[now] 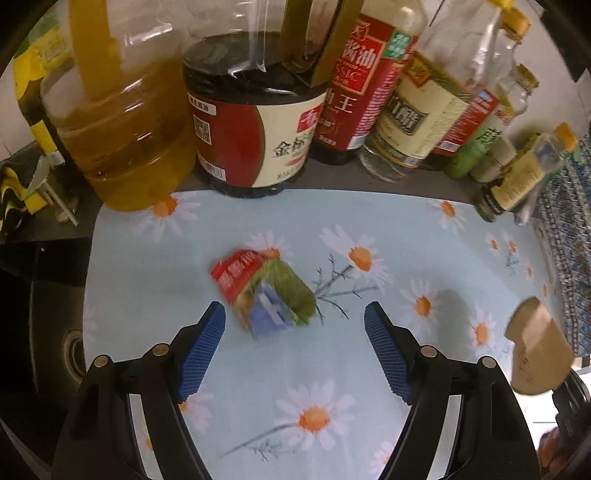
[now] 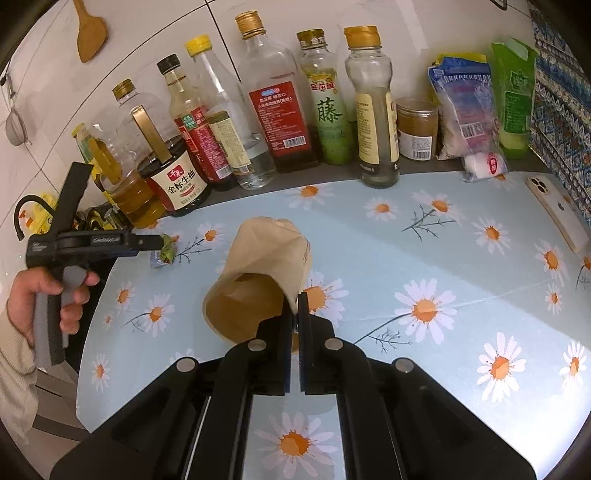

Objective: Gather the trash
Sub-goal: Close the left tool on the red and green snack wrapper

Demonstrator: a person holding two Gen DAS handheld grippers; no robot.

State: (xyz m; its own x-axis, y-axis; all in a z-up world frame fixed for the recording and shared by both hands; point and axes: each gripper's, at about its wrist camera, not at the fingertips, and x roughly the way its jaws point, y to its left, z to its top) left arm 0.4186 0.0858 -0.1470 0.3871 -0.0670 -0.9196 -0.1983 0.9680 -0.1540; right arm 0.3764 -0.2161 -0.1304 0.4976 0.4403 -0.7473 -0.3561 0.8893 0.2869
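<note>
Daisy-print cloth [image 2: 424,229], pale blue, fills the centre and lower part of both views over a dark counter [image 1: 332,177]. White tiled wall [image 2: 44,85] upper left of right view, wooden spatula [image 2: 90,31] hanging there. Row of sauce and oil bottles [image 2: 277,110] across the top. Phone [image 2: 557,214] face down, right edge. Brown paper bag [image 2: 258,273], mouth open toward camera, centre of right view; right gripper [image 2: 297,317] pressed together, pinching its rim. Crumpled wrapper [image 1: 264,293], red, green and blue, blurred, lies on cloth mid-frame in left view. Left gripper [image 1: 295,317] spread, pads not touching wrapper. Hand [image 2: 48,295] holds it, left edge.
</note>
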